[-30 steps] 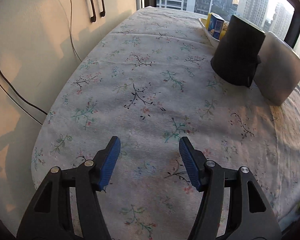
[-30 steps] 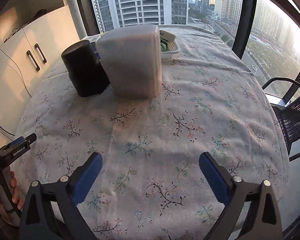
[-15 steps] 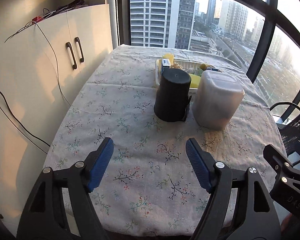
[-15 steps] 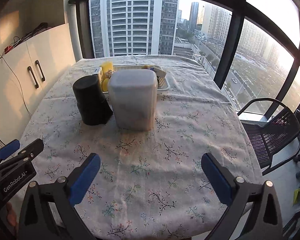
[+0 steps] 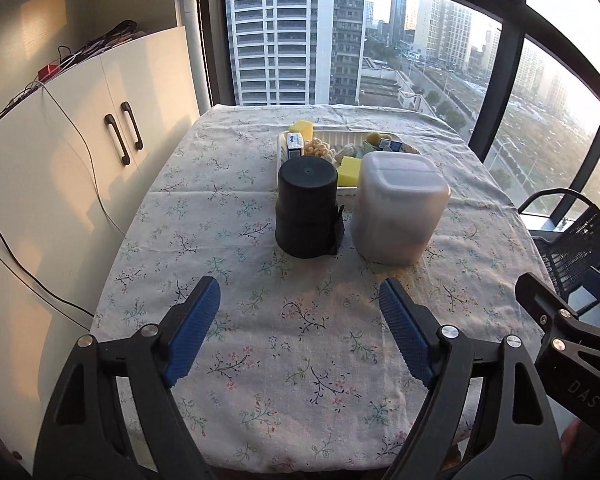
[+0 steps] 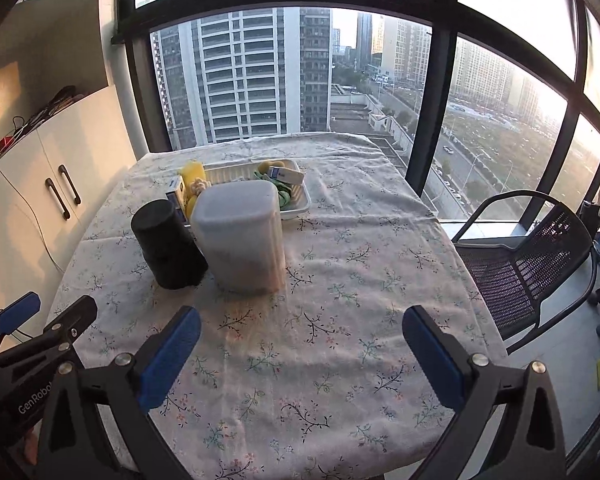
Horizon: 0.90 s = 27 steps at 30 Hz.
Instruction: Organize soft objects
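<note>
A white tray (image 5: pixel 412 148) (image 6: pixel 300 200) at the table's far side holds several soft items: yellow sponges (image 5: pixel 349 172) (image 6: pixel 192 174), a beige knobbly piece (image 5: pixel 316 148), green cloth (image 6: pixel 285 196) and small blue-white packs (image 5: pixel 294 145). In front of it stand an upturned black container (image 5: pixel 306 208) (image 6: pixel 166 248) and an upturned frosted grey container (image 5: pixel 398 206) (image 6: pixel 240 236). My left gripper (image 5: pixel 300 332) is open and empty over the near table. My right gripper (image 6: pixel 302 356) is open and empty, well short of the containers.
The table (image 5: pixel 292 352) has a floral cloth. A white cabinet (image 5: pixel 80 152) stands on the left, windows behind, a black mesh chair (image 6: pixel 528 264) on the right. The other gripper shows at each view's edge (image 5: pixel 568 344) (image 6: pixel 32 344).
Both grippers have pulled back and risen from low over the cloth, so the whole table, tray and windows now show. Both stay open and empty.
</note>
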Available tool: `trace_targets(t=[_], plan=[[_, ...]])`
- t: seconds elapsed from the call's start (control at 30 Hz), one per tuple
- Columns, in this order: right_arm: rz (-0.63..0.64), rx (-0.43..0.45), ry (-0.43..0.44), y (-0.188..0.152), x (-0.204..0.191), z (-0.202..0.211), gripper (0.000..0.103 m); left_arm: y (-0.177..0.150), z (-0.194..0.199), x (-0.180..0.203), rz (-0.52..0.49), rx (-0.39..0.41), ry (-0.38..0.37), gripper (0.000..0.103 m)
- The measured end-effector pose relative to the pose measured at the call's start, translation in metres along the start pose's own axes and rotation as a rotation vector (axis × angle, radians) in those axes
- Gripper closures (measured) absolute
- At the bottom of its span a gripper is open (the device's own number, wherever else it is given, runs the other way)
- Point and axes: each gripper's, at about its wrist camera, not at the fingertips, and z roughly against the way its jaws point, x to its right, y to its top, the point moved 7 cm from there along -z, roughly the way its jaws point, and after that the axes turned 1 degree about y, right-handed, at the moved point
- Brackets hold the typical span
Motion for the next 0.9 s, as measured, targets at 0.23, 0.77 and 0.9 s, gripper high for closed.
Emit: trace_targets(t=[0.23,0.77,0.9], plan=[[0.026,-0.015,0.011,-0.002,-0.008,-0.004,0.000,0.000,0.000,-0.002,0.007,-0.003,0.003,0.022],[0.037,-0.034,0.002,-0.006,-0.012,-0.009,0.000,-0.004,-0.004,-0.002,0.015,-0.015,0.002,0.022],[0.038,-0.037,0.002,-0.007,-0.013,-0.009,0.000,-0.004,-0.004,-0.001,0.014,-0.014,0.002,0.022]])
